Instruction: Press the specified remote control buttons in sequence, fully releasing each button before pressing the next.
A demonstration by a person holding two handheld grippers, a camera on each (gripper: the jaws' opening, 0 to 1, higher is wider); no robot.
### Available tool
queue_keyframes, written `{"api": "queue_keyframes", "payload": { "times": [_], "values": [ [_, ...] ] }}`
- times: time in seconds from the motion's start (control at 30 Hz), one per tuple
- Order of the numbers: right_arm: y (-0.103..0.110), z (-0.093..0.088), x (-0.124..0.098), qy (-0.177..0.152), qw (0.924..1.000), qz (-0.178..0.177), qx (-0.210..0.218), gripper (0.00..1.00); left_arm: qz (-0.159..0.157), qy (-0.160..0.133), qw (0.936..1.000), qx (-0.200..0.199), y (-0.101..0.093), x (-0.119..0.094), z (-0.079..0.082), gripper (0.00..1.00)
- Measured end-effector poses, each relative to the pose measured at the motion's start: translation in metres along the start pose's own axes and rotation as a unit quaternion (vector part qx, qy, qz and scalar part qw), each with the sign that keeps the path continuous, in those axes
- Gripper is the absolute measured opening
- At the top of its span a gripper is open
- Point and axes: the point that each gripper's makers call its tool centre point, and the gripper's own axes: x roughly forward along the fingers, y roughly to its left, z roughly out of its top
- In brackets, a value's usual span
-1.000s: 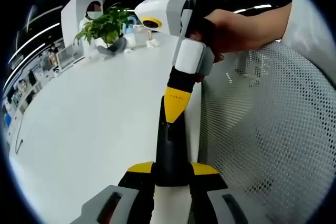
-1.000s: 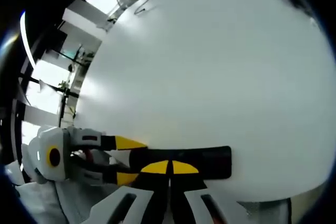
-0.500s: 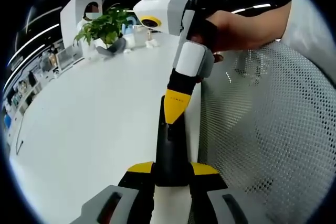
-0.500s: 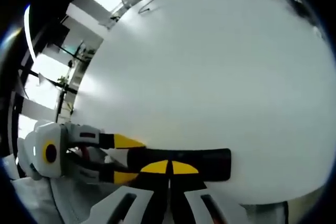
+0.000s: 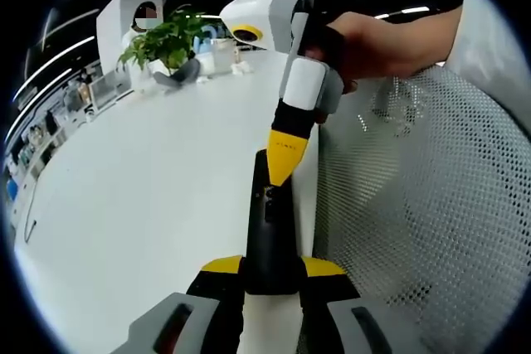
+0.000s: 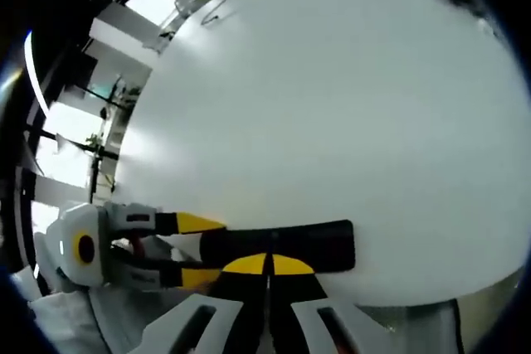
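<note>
remote [image 5: 267,230]: a long black bar lying on the white desk [image 5: 141,196] close to its near edge, beside a white mesh chair back [image 5: 423,205].
long axis: in the left gripper view it runs straight away from the camera, one end clamped low in the picture and the free end pointing up toward the other gripper; in the right gripper view the same remote [image 6: 282,244] lies crosswise, left to right.
left gripper [image 5: 272,266]: its yellow-tipped fingers are narrow and closed on the near end of the remote, one on each long side, pinning it to the desk.
right gripper [image 5: 280,173]: it comes down from above on the far half of the remote, held in a person's hand [image 5: 365,43]; its fingers are pressed together into a single yellow point.
point against buttons: the tip sits over the button face about midway along the bar, touching or just above it; i cannot tell which, nor which button lies under it.
right gripper view check: the closed yellow tips [image 6: 267,264] overlap the middle of the bar, and the left gripper [image 6: 192,248] grips its left end.
nearer hand: the right one is the presser and is already on the line of buttons; any shift to another button would run along the bar's length, not across it.
background: a potted plant [image 5: 166,43] stands well apart at the far end of the desk.
</note>
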Motion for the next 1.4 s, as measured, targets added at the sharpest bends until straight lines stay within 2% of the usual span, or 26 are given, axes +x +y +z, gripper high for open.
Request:
{"api": "queue_keyframes", "payload": {
  "times": [0.33,0.63,0.93,1.07,1.23,1.4],
  "values": [
    [0.004,-0.007,0.006,0.022,0.9996,-0.001,-0.019,0.0,-0.001,-0.003,1.0,-0.001,0.0,0.0,0.0,0.24],
    [0.002,-0.009,0.007,0.024,0.9977,-0.018,-0.061,0.0,-0.002,-0.004,1.0,0.003,0.0,0.001,0.0,0.24],
    [0.003,-0.01,0.008,0.026,0.9965,-0.023,-0.075,0.0,-0.002,-0.003,1.0,0.004,0.0,0.001,0.0,0.24],
    [0.002,-0.009,0.008,0.025,0.997,-0.021,-0.07,0.0,-0.001,-0.002,1.0,0.004,0.0,0.0,0.0,0.25],
    [0.002,-0.008,0.007,0.027,0.9987,-0.01,-0.042,0.0,-0.001,-0.002,1.0,0.001,0.0,0.0,0.0,0.24],
    [0.011,0.002,0.004,-0.008,0.999,0.011,-0.043,0.0,-0.001,-0.003,1.0,0.004,0.0,0.0,0.0,0.24]
  ]
}}
